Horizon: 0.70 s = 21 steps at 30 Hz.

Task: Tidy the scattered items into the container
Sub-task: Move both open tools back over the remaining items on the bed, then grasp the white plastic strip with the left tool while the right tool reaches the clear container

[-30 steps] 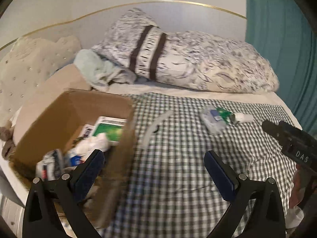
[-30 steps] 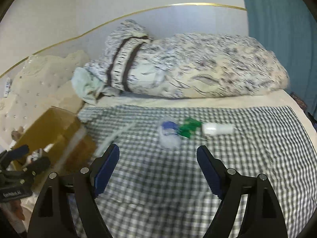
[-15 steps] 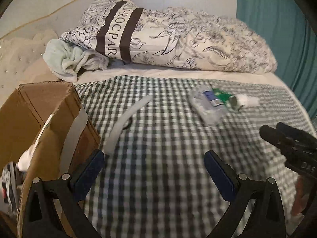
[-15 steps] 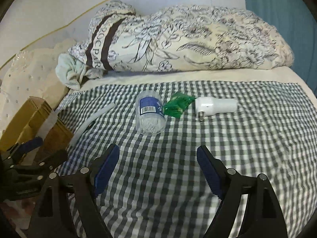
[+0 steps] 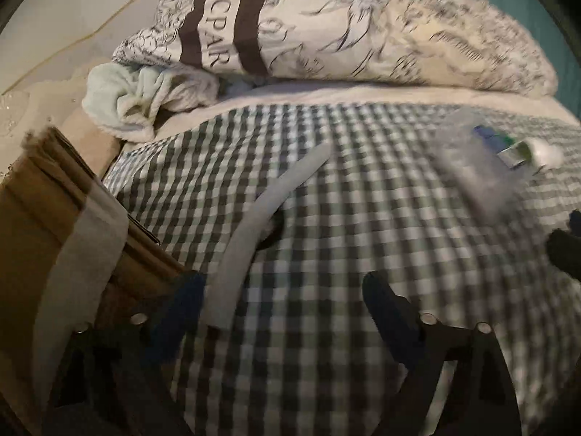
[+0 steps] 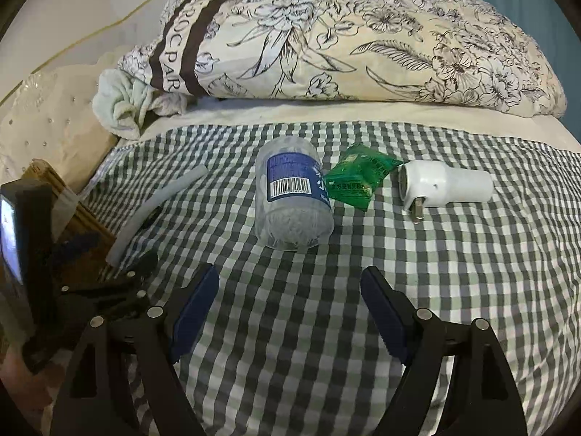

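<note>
Tube point(image 5: 254, 218), grey foam, lies on the checked bed cover beside the cardboard box point(image 5: 54, 196). Left tongs point(image 5: 279, 312) closing, nothing between them yet; right tongs point(image 6: 290, 309) apart, empty, facing the swab jar point(image 6: 290, 196). Approach step; next, straddle and clamp.

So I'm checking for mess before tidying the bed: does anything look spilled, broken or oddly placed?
Nothing looks spilled or broken. The clear plastic jar with a blue label lies tipped on its side on the checked cloth, touching a green foil packet; its contents stay inside.
</note>
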Motion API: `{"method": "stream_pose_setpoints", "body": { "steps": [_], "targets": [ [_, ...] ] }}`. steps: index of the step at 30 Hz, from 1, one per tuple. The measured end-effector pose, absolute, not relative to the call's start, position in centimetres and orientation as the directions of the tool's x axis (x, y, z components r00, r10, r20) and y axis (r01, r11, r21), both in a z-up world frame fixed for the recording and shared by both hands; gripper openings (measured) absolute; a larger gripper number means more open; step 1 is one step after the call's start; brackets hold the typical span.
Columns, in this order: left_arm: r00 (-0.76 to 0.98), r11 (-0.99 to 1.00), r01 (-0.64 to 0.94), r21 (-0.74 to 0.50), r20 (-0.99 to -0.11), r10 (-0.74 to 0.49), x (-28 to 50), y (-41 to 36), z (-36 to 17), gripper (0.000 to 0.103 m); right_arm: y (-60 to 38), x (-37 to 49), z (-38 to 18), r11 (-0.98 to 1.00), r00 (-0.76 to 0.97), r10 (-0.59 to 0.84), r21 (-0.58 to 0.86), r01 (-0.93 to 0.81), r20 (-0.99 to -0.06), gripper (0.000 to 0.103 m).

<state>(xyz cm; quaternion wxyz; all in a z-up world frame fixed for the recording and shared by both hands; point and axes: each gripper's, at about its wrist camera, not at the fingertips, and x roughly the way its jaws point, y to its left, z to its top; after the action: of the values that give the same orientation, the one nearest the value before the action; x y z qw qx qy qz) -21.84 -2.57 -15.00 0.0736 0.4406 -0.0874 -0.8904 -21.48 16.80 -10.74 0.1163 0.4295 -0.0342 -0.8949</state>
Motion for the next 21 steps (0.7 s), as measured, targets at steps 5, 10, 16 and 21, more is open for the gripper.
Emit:
{"method": "stream_pose_setpoints", "body": {
  "steps": [5,10,16,21],
  "targets": [
    [-0.575,-0.975,0.077,0.209,-0.789,-0.214,-22.7,-3.8,-15.9,0.081,15.8,-22.5,-11.4,-0.97,-0.588,-0.237,0.158,0.183,-0.773,0.081],
    [-0.569,-0.971,0.075,0.226,-0.79,-0.228,-23.2,-4.1,-16.2,0.082,14.7,-23.2,-11.7,-0.968,-0.578,-0.246,0.163,0.192,-0.778,0.081],
    [-0.588,-0.968,0.056,0.243,-0.776,-0.229,-24.0,-4.2,-16.9,0.088,13.9,-23.6,-11.5,-0.967,-0.583,-0.247,0.156,0.203,-0.774,0.081],
    [-0.56,-0.995,0.097,0.005,-0.827,-0.058,-23.6,-7.4,-16.5,0.044,13.9,-23.9,-11.2,-0.968,-0.589,-0.243,0.157,0.195,-0.77,0.081]
  ]
}}
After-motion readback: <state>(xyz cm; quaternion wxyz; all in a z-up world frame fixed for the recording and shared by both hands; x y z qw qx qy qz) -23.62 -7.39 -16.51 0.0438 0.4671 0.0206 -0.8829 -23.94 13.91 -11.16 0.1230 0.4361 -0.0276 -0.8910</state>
